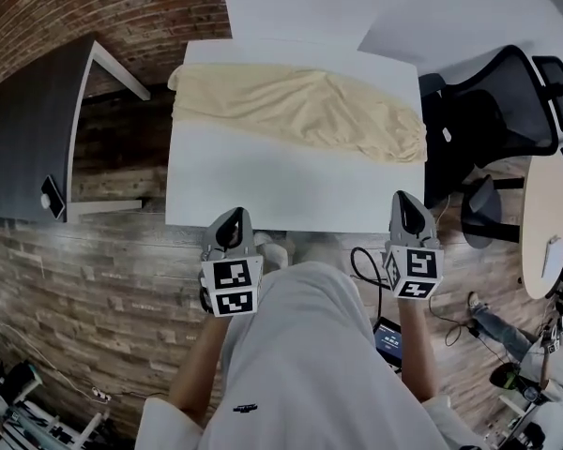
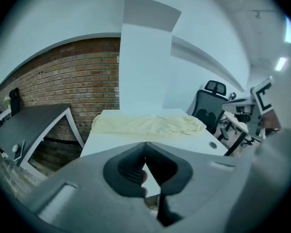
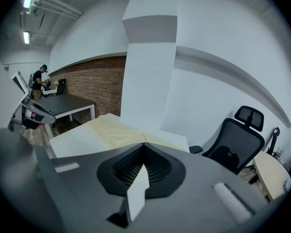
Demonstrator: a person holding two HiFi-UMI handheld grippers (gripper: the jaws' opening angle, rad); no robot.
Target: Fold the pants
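Note:
Pale yellow pants (image 1: 300, 111) lie stretched along the far side of the white table (image 1: 263, 190), from its far left corner to its right edge, rumpled at the right end. My left gripper (image 1: 231, 217) hovers at the table's near edge, jaws shut and empty. My right gripper (image 1: 405, 202) hangs at the near right corner, also shut with nothing in it. Both are well short of the cloth. The left gripper view shows its closed tips (image 2: 145, 143) before the pants (image 2: 150, 125). The right gripper view shows its closed tips (image 3: 144, 144) with the pants (image 3: 111, 130) beyond.
A black office chair (image 1: 493, 101) stands at the table's right end. A dark grey desk (image 1: 28, 129) is on the left, a round wooden table (image 1: 549, 214) on the far right. Cables and gear lie on the wooden floor. A brick wall and white pillar (image 2: 145, 57) stand behind.

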